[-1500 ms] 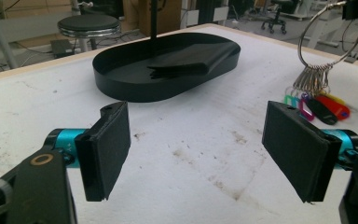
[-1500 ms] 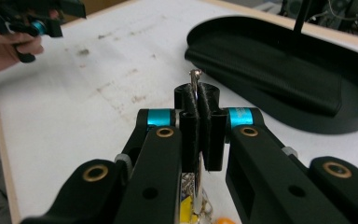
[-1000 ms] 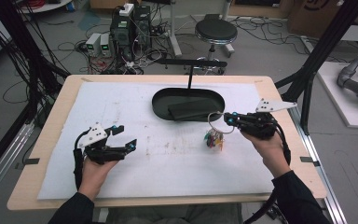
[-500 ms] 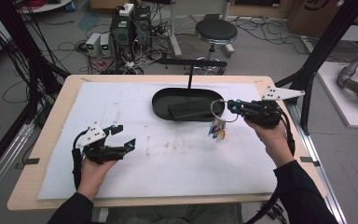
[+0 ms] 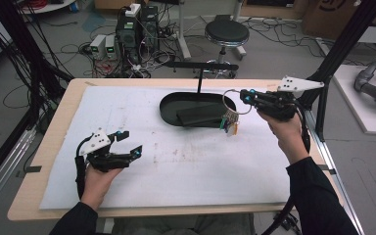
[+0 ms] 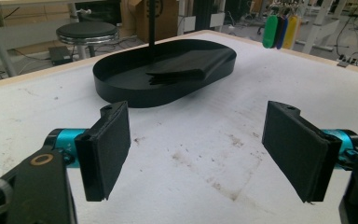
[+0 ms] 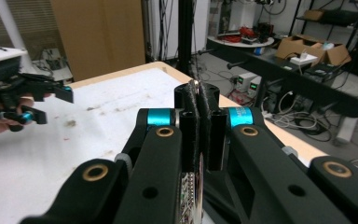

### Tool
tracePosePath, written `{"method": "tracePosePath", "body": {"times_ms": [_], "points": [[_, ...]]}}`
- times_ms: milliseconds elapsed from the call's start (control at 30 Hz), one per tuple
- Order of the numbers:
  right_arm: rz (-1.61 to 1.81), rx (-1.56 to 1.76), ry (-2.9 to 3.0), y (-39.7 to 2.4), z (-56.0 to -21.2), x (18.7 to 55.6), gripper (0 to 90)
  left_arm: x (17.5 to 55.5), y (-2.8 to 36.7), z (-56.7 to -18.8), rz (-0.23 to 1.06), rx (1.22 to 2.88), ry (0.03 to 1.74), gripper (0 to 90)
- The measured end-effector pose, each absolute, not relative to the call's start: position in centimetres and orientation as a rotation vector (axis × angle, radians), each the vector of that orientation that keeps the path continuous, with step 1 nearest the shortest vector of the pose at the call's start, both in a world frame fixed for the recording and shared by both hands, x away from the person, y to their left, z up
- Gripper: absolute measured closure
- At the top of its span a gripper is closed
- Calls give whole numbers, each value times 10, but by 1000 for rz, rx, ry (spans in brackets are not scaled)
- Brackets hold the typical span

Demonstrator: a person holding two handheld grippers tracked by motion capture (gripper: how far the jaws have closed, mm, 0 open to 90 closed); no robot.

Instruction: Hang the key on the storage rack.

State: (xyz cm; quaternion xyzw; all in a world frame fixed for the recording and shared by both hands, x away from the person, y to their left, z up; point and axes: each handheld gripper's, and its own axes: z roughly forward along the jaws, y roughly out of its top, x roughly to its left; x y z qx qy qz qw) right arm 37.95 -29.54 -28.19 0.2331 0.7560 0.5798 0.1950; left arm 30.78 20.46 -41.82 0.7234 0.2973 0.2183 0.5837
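Two hand-held grippers work over the white-covered wooden tabletop (image 5: 176, 166). The left hand-held gripper (image 5: 127, 143), at about 8 o'clock on the tabletop, rests low with its two black padded jaws spread wide and nothing between them. The right hand-held gripper (image 5: 245, 96), at about 2 o'clock, is raised above the surface, its jaws clenched on one thin metal key ring (image 5: 232, 102). A bunch of coloured plastic key tags (image 5: 230, 123) dangles from that ring. One black oval tray (image 5: 174, 107) sits at 12 o'clock, holding one flat dark folded item (image 5: 200, 116), with one upright black post (image 5: 199, 81) rising from it.
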Motion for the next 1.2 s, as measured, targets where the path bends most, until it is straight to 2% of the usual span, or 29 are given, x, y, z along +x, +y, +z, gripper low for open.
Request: {"method": "tracePosePath", "body": {"times_ms": [500,1200], "points": [[1635,682,2063,-294,-275,414,882,305,210,-417,522,1672,707,237],[1533,780,2052,-285,-290,477,882,300,219,-420,527,1664,726,237]]}}
